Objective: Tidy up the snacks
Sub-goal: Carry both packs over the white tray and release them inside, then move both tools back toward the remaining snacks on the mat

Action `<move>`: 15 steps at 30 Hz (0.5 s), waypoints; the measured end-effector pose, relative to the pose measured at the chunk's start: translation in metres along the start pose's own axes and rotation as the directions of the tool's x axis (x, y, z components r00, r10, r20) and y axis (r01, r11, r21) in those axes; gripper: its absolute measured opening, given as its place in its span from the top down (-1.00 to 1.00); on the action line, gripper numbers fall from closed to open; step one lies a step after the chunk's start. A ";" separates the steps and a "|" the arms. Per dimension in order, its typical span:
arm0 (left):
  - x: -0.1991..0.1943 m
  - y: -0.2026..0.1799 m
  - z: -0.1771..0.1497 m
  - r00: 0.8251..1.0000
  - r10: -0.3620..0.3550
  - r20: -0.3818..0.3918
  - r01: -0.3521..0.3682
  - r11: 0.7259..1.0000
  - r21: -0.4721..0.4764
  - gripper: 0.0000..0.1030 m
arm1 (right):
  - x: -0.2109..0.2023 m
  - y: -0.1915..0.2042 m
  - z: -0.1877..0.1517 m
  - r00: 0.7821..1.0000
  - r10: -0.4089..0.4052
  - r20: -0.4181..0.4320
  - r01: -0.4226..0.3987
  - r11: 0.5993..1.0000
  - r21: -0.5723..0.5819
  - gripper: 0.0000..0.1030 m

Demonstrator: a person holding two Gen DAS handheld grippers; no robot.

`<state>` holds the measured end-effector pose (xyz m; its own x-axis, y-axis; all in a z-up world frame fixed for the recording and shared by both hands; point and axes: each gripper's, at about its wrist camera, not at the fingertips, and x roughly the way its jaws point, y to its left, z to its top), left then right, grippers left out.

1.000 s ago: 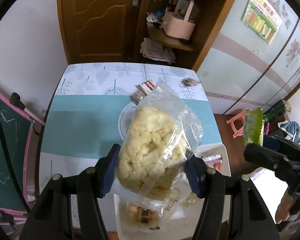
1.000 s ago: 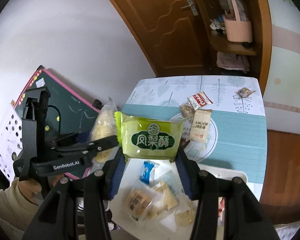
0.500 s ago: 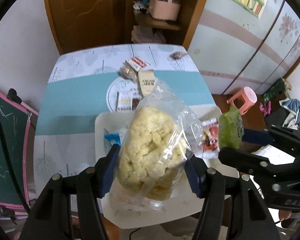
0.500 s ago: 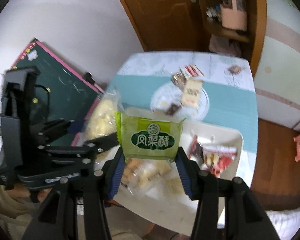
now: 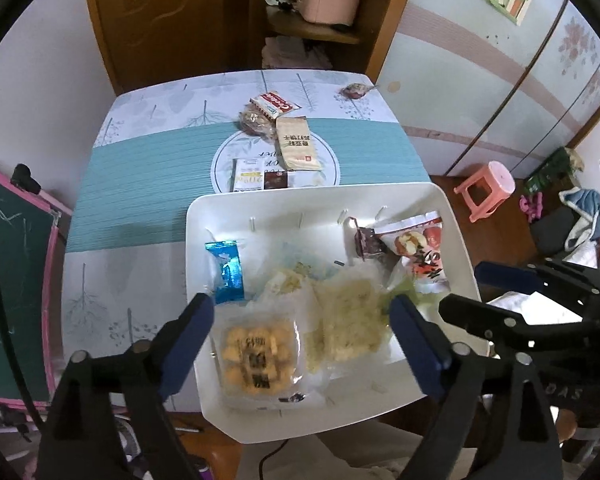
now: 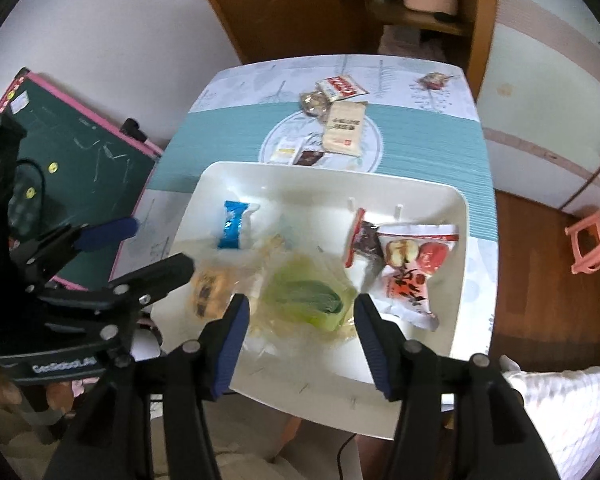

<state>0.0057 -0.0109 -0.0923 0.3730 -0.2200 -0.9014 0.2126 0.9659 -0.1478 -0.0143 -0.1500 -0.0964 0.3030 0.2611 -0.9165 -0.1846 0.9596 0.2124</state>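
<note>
A white tray (image 5: 320, 208) (image 6: 452, 216) sits at the table's near edge and holds several snacks. The clear bag of yellow puffs (image 5: 350, 318) and the green pastry packet (image 6: 308, 298) lie in it, blurred. My left gripper (image 5: 302, 338) is open above the puff bag and a packet of yellow biscuits (image 5: 256, 356). My right gripper (image 6: 300, 344) is open just above the green packet. A blue candy (image 5: 228, 270) (image 6: 232, 228) and a red apple-chip bag (image 5: 420, 250) (image 6: 410, 268) also lie in the tray.
Several loose snacks lie on the table beyond the tray: a beige cracker pack (image 5: 298, 144) (image 6: 344, 128), a red-white packet (image 5: 271, 105), a small candy (image 5: 356, 90) far right. A chalkboard (image 6: 72, 160) leans left, a pink stool (image 5: 486, 190) stands right.
Both grippers came down over the tray and opened. The puff bag and the green packet dropped from the jaws into the tray.
</note>
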 end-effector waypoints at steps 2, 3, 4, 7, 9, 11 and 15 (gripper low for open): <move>-0.002 0.000 0.000 1.000 -0.007 0.009 0.007 1.000 0.001 -0.94 | -0.001 -0.002 0.001 1.000 -0.018 0.004 0.017 1.000 0.016 -0.20; -0.002 0.000 0.001 1.000 -0.004 0.012 0.004 1.000 0.004 -0.97 | -0.001 -0.004 0.001 1.000 -0.021 0.006 0.021 0.999 0.028 -0.23; -0.004 -0.001 0.001 1.000 0.003 0.020 -0.003 1.000 0.009 -0.99 | -0.001 -0.005 0.002 1.000 -0.020 0.006 0.020 0.999 0.035 -0.23; -0.006 -0.001 0.002 0.999 0.014 0.031 -0.014 1.000 0.011 -0.99 | -0.002 -0.006 0.002 1.000 -0.015 0.008 0.015 0.999 0.047 -0.23; -0.007 -0.001 0.002 0.999 0.017 0.034 -0.018 1.000 0.006 -0.99 | -0.002 -0.006 0.002 1.000 -0.015 0.009 0.015 0.999 0.047 -0.23; -0.006 0.001 0.003 0.999 0.019 0.031 -0.019 1.000 -0.003 -0.99 | -0.002 -0.006 0.003 1.000 -0.011 0.008 0.011 0.999 0.047 -0.23; -0.003 0.002 0.002 1.000 0.020 0.014 -0.020 1.000 -0.014 -0.99 | -0.001 -0.006 0.003 1.000 -0.001 0.002 0.001 0.999 0.054 -0.23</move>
<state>0.0071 -0.0082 -0.0886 0.3899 -0.2028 -0.8983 0.1928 0.9718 -0.1357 -0.0106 -0.1559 -0.0959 0.3053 0.2600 -0.9161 -0.1334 0.9642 0.2292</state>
